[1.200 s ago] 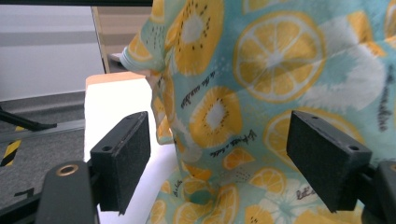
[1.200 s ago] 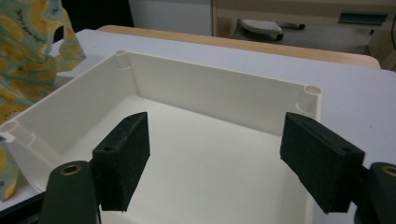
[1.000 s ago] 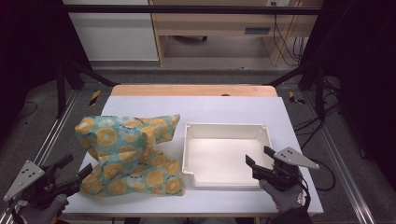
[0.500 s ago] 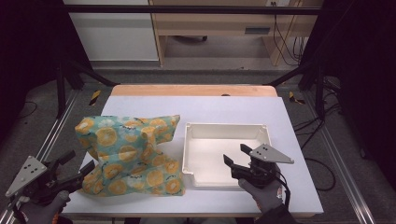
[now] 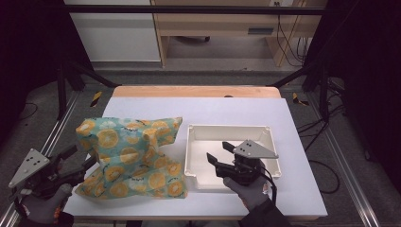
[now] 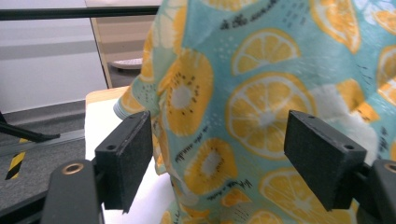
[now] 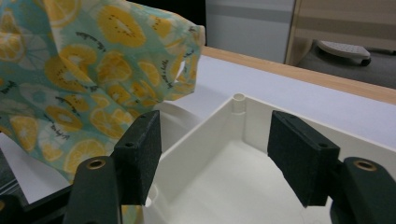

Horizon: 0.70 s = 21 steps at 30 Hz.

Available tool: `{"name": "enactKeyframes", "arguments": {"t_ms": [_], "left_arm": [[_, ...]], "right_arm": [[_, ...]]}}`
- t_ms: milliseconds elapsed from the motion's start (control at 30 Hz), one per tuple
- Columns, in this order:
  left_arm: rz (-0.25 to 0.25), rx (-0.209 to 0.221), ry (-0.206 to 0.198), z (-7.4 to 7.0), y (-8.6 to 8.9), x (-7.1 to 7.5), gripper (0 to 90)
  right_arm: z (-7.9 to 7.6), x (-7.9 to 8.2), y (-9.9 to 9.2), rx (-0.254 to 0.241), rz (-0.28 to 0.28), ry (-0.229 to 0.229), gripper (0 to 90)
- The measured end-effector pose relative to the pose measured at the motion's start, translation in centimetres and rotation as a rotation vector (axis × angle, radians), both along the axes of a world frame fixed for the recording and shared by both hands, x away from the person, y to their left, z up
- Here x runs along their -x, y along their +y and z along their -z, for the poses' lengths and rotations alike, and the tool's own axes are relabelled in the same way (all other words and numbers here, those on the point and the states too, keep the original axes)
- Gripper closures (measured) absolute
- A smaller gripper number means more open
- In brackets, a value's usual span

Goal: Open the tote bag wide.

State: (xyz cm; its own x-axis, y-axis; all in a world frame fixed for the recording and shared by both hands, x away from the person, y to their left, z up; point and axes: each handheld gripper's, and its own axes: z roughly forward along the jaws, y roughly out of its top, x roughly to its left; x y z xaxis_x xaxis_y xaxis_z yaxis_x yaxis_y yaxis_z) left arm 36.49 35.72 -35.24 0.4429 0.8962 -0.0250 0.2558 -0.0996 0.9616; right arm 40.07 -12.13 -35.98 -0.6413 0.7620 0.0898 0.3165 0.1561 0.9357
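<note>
In the high view, the citrus-print cloth [image 5: 130,158] lies crumpled at centre left on the white bench [image 5: 236,113], just beside the white tray [image 5: 272,142]. The left tool [image 5: 78,158] sits at lower left, jaws apart at the cloth's edge. The right tool [image 5: 221,153] hovers over the tray's near left part.

In the left gripper view, the cloth spans the frame's centre and right behind wide-open, empty jaws.

In the right gripper view, the jaws have just been closing, still wide and holding nothing, straddling the tray's wall; the cloth is at upper left.
</note>
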Motion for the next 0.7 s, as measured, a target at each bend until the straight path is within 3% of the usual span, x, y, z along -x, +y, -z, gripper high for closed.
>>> {"name": "enactKeyframes", "arguments": {"t_ms": [700], "left_arm": [[-0.001,-0.016,0.001,-0.7,-0.3,-1.9,38.1]], "right_arm": [[-1.1,-0.4,5.0,-0.030,-0.108,-0.009,40.9]]}}
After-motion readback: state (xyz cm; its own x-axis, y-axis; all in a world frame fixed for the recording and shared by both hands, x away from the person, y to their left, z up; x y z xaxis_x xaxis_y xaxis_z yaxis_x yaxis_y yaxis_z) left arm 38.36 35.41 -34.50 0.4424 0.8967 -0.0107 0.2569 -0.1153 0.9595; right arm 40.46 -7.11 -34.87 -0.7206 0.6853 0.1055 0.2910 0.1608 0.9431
